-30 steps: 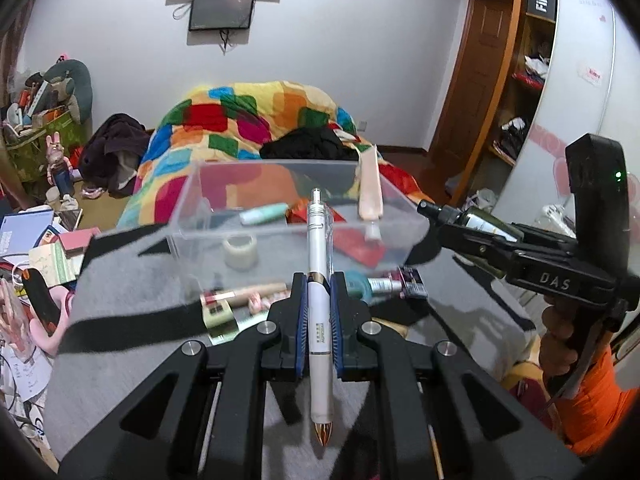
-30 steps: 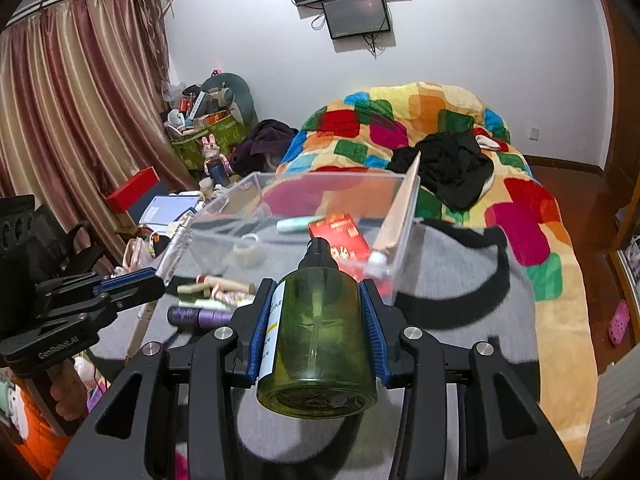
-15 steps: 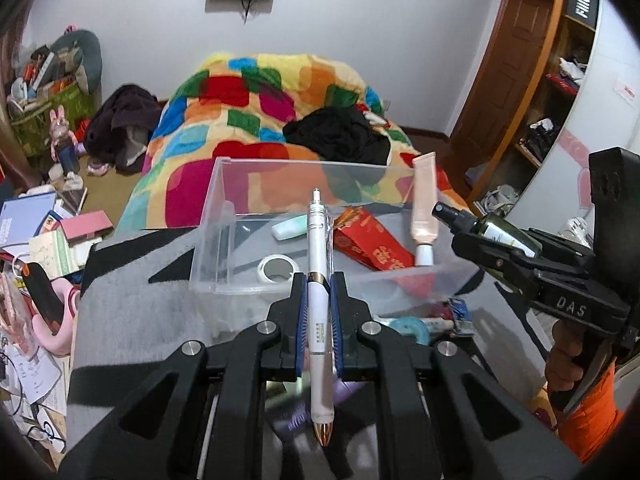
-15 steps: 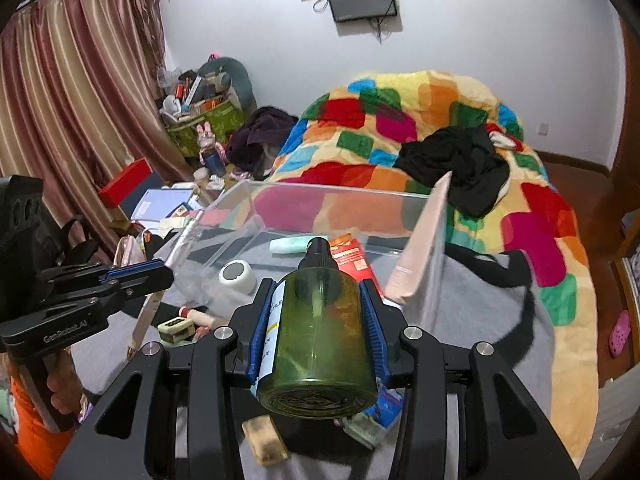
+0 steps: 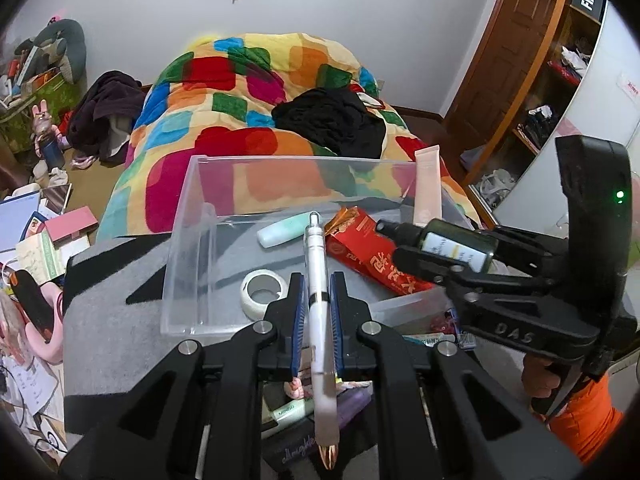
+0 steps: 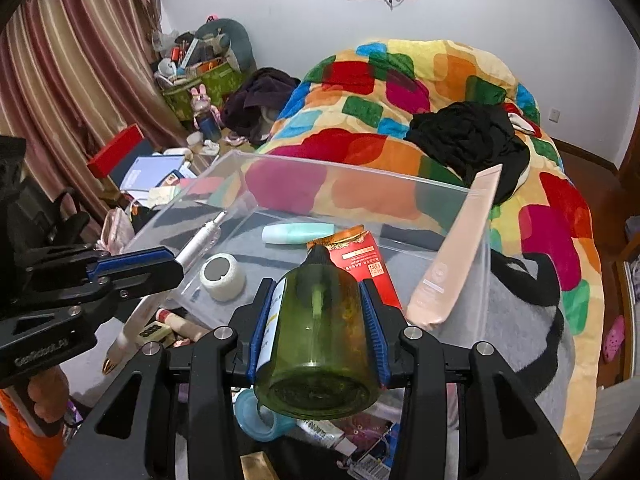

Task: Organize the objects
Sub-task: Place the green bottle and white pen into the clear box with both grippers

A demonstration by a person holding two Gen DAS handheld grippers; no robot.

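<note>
Left gripper [image 5: 316, 312] clamped on white pen [image 5: 317, 280], held over near edge of clear bin [image 5: 188, 248], tip aimed inward; inside bin, from left: tape roll [image 5: 260, 290] by near wall, mint tube [image 5: 285, 230] toward far wall, red packet [image 5: 372, 256] mid-floor, pink tube [image 5: 428, 188] leaning at right wall; right gripper [image 6: 320, 320] clamped on green bottle [image 6: 316, 340], over bin's near right corner.

Both grippers clamped, side by side

The left gripper [image 5: 316, 300] pinches a pen [image 5: 318, 320] lengthwise between its blue pads [image 5: 298, 320]; just to its right, the right gripper [image 6: 320, 312] squeezes a green bottle [image 6: 316, 340], nozzle pointing forward.
</note>
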